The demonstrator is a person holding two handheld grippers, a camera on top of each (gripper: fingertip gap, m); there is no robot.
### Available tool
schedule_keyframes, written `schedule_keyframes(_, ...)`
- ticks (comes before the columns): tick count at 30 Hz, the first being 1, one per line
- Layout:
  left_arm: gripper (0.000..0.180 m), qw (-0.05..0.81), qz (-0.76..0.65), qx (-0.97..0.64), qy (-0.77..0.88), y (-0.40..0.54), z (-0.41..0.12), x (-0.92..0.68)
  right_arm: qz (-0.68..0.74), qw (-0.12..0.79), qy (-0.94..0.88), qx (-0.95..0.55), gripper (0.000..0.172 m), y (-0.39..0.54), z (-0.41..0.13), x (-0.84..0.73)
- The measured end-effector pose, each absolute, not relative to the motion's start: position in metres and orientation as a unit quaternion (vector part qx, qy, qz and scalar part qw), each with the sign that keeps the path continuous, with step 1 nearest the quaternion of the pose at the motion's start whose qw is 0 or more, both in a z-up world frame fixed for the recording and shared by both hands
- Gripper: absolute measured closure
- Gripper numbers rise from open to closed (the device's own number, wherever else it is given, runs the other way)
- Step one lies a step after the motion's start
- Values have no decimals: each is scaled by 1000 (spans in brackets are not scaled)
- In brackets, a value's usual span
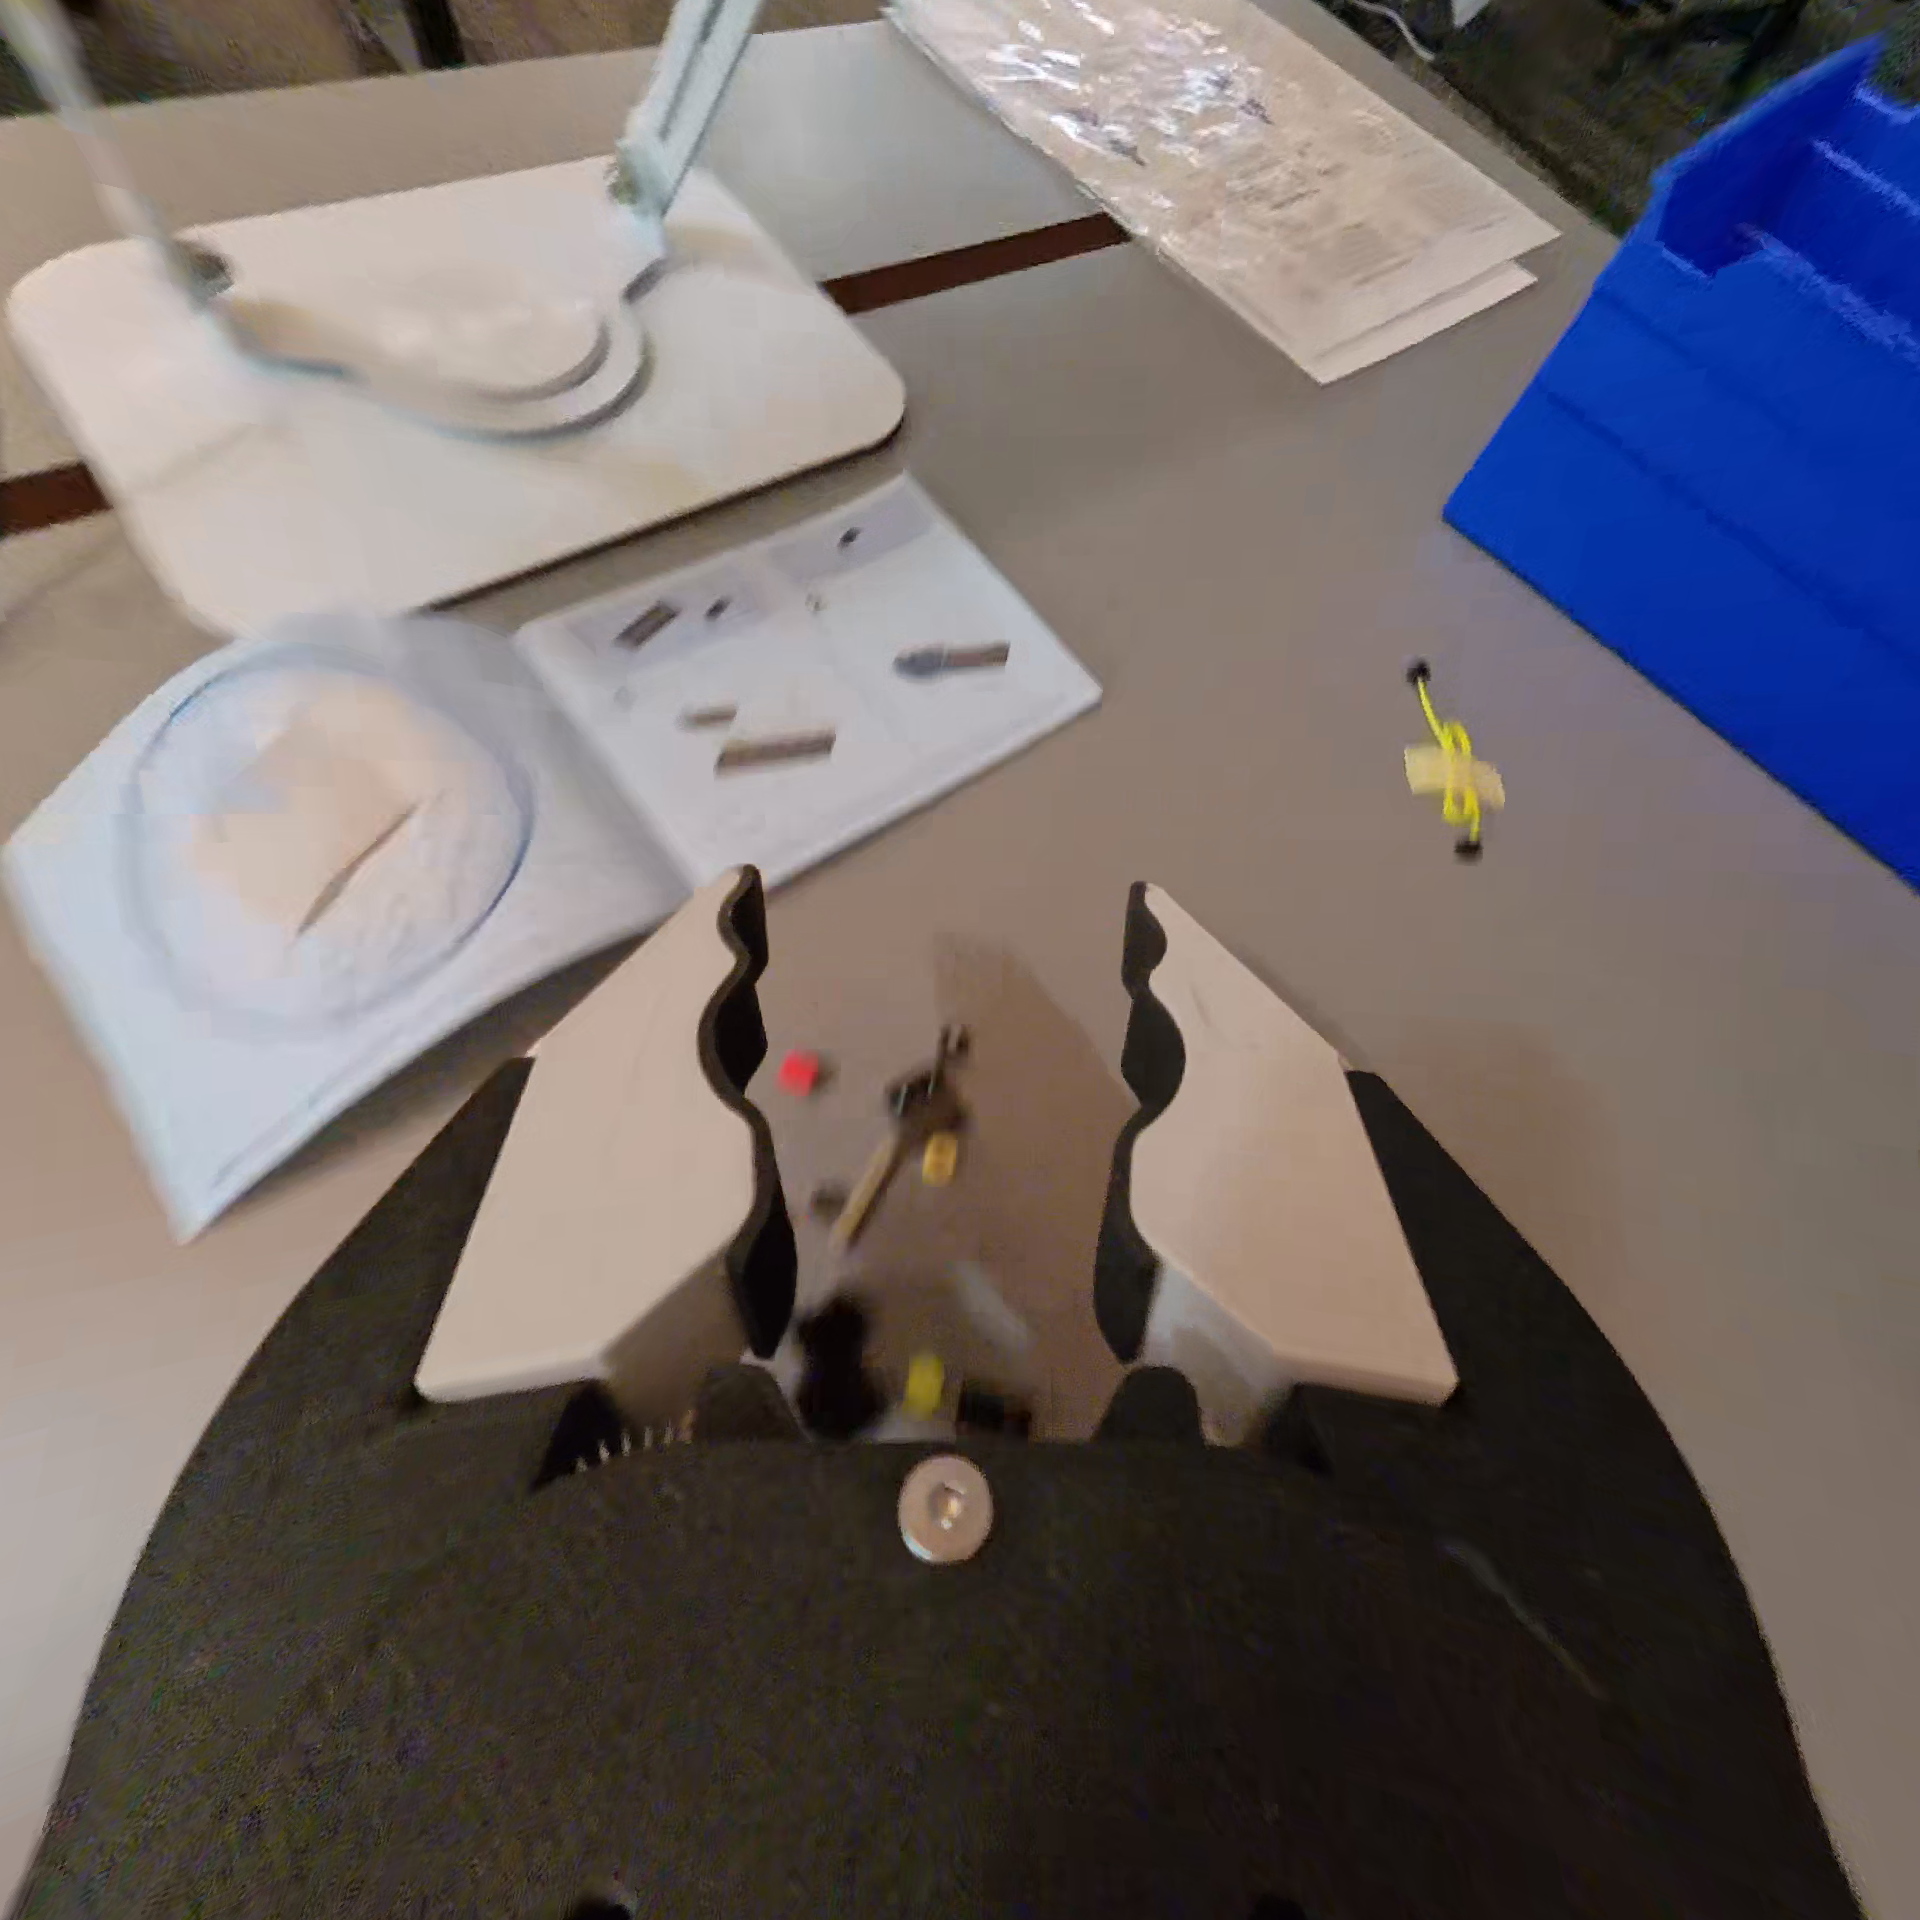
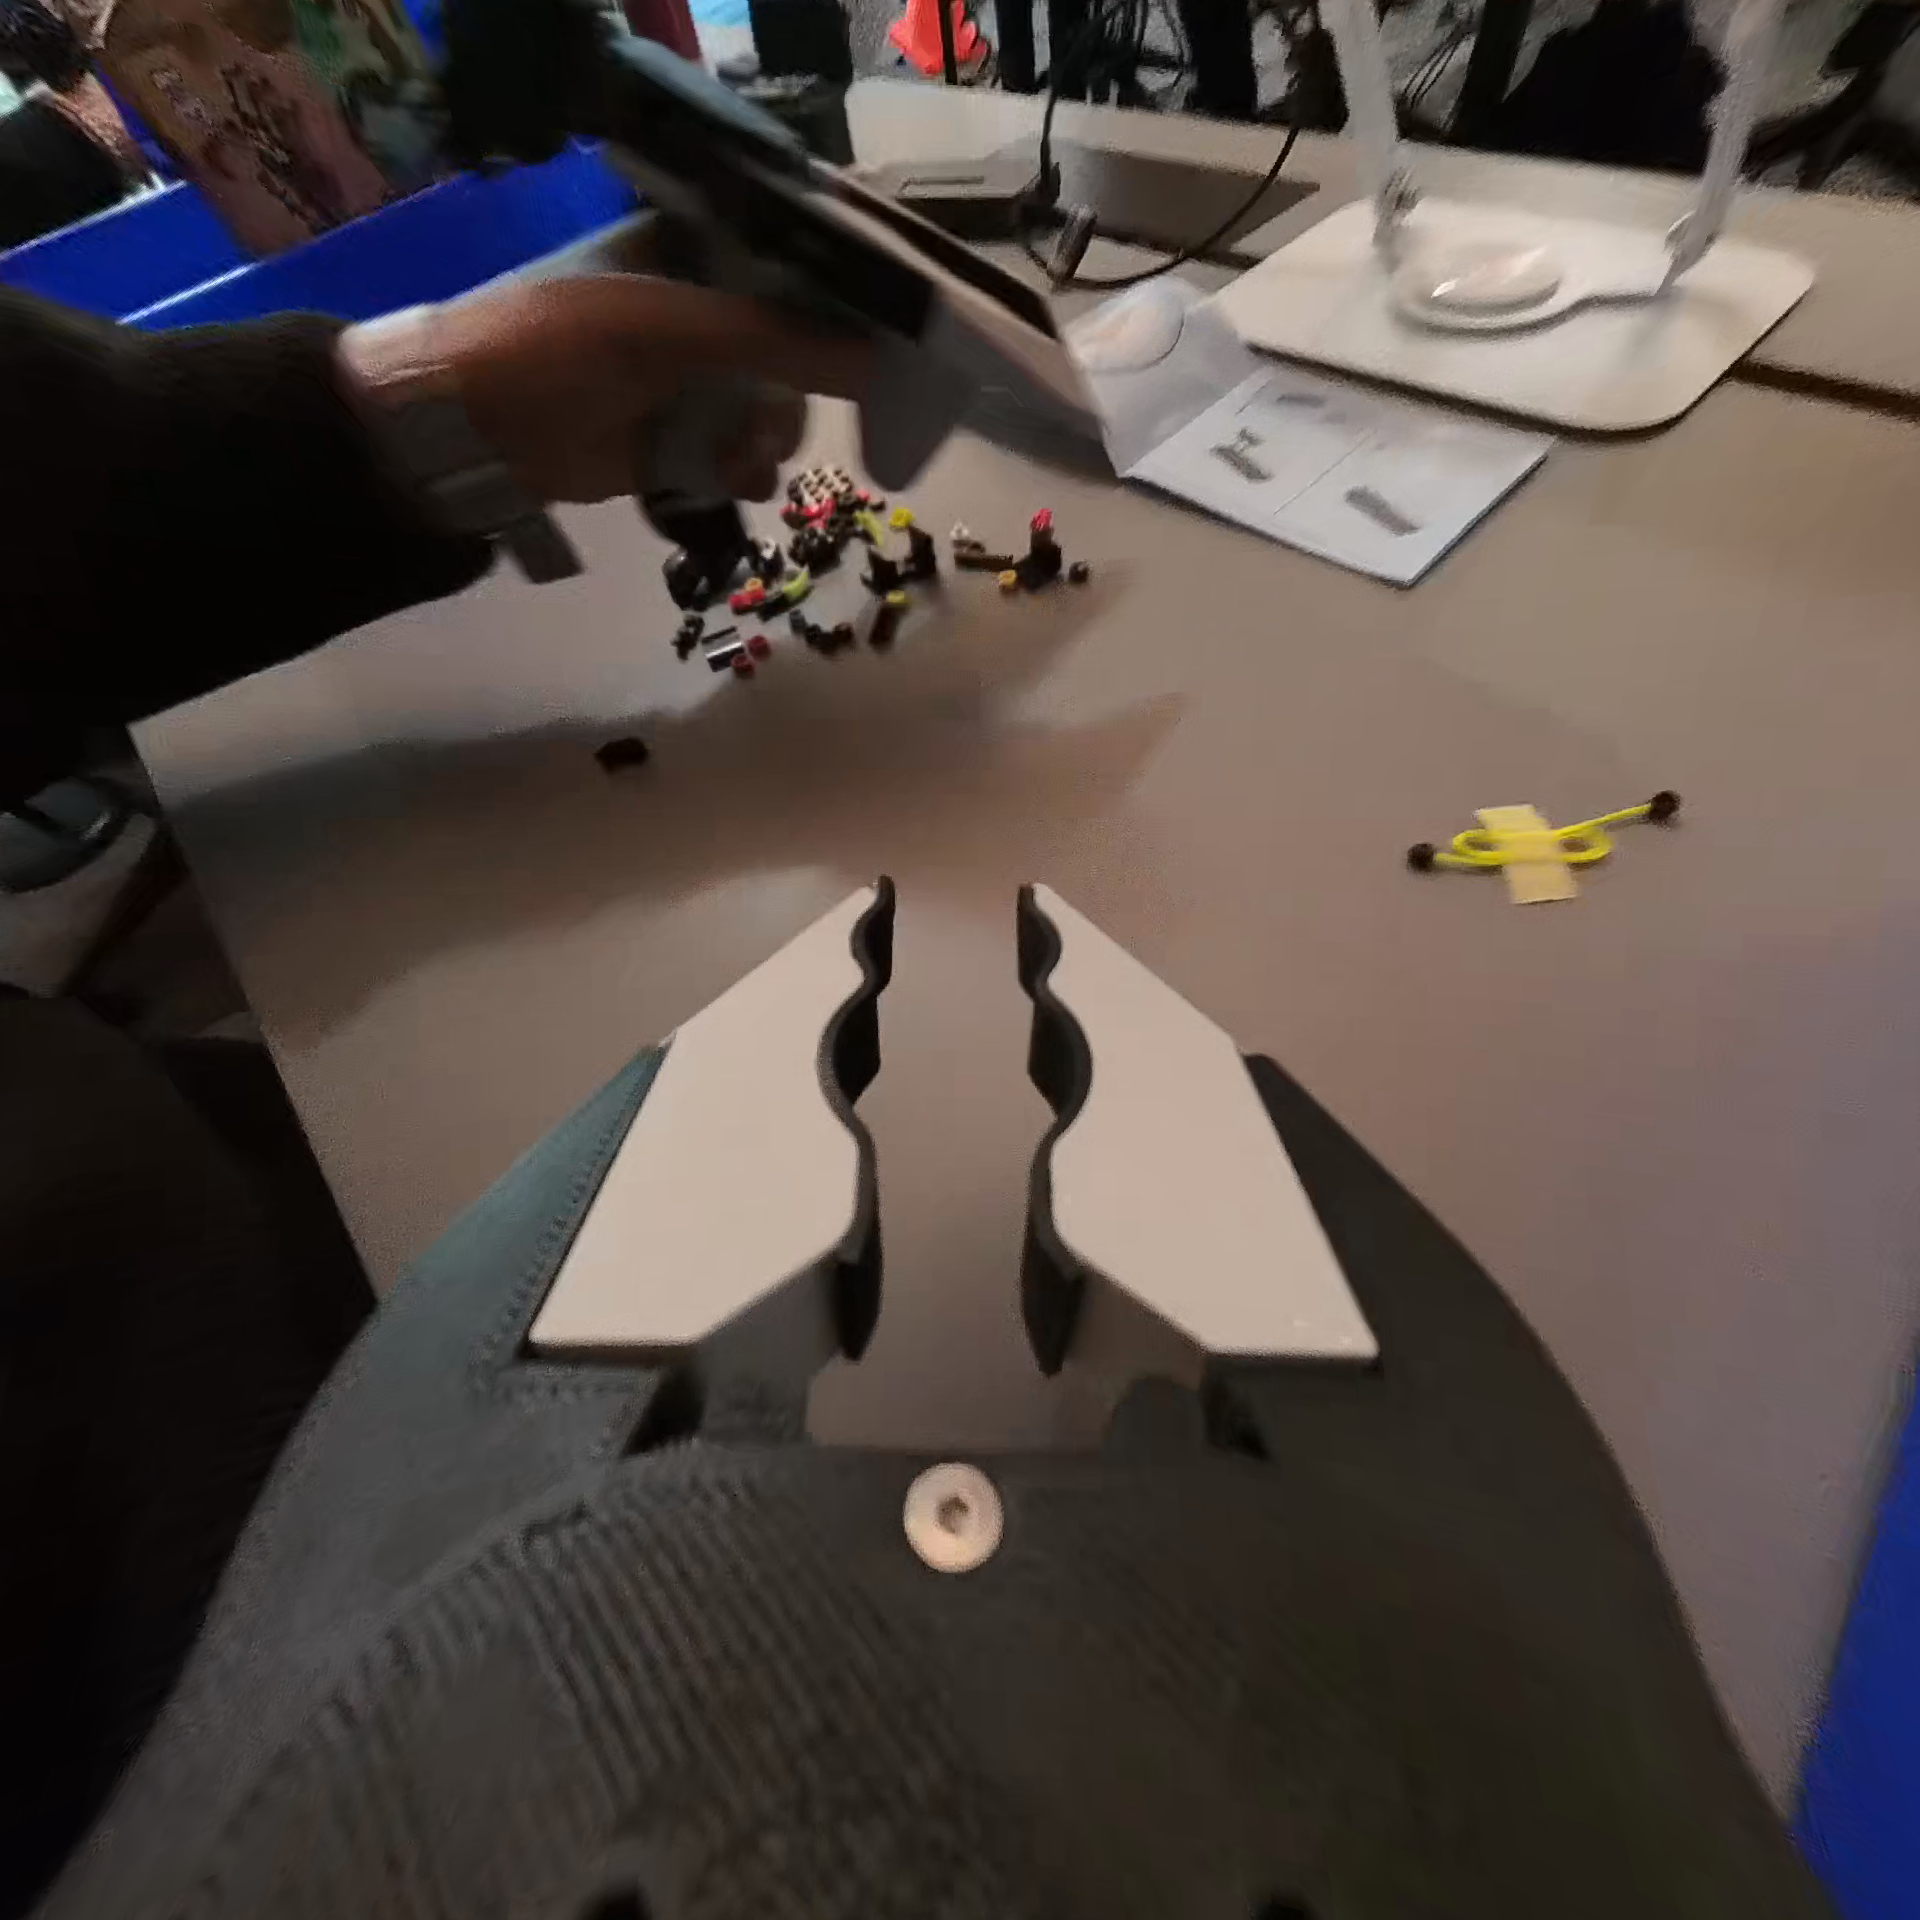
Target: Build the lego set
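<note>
The left gripper [image 1: 940, 883] hangs with fingers spread wide, gripping nothing, over small toy-brick pieces [image 1: 914, 1117] on the counter [image 1: 1195, 582]; an open booklet [image 1: 821, 665] lies beyond. The right gripper [image 2: 956, 888] is narrowly parted over bare counter, a taped yellow cord [image 2: 1538, 844] farther right.

We seem to be in a lab or office workroom. A wide grey table [image 2: 1351, 675] carries a flat white stand base with thin metal legs [image 1: 468, 416], an open white instruction booklet [image 1: 831, 665] and a blue plastic bin [image 1: 1714, 468]. Behind it we see dark cables [image 2: 1226, 208] and an orange cone [image 2: 935, 31].
</note>
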State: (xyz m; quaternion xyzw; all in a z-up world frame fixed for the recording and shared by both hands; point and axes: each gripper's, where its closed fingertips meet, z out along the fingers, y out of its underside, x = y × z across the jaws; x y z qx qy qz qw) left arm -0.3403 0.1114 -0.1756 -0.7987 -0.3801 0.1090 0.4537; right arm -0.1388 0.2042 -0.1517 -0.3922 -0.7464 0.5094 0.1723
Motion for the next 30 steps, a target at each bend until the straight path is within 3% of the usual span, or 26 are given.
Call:
schedule_keyframes(7,106,328,136,-863,-360,182,-229,-404,543,102,-729,-404,142,205,-152,-133)
schedule_keyframes(13,131,340,127,-854,-372,181,-235,-408,546,86,-717,-425,140,215,-158,-134)
schedule_keyframes(19,180,363,79,-846,-384,182,-234,-405,543,72,-716,-432,140,214,-163,-135)
schedule_keyframes(23,180,378,73,-831,-402,182,-230,-405,539,69,-720,-433,140,212,-165,-136)
schedule_keyframes(27,96,393,76,-836,-376,191,-222,-400,539,67,-719,-435,141,213,-166,-136)
schedule_keyframes(28,86,385,81,-842,-368,192,-224,-400,539,65,-718,-435,141,213,-166,-136)
schedule_keyframes(30,90,361,102,-851,-367,190,-231,-403,541,61,-716,-437,141,213,-166,-136)
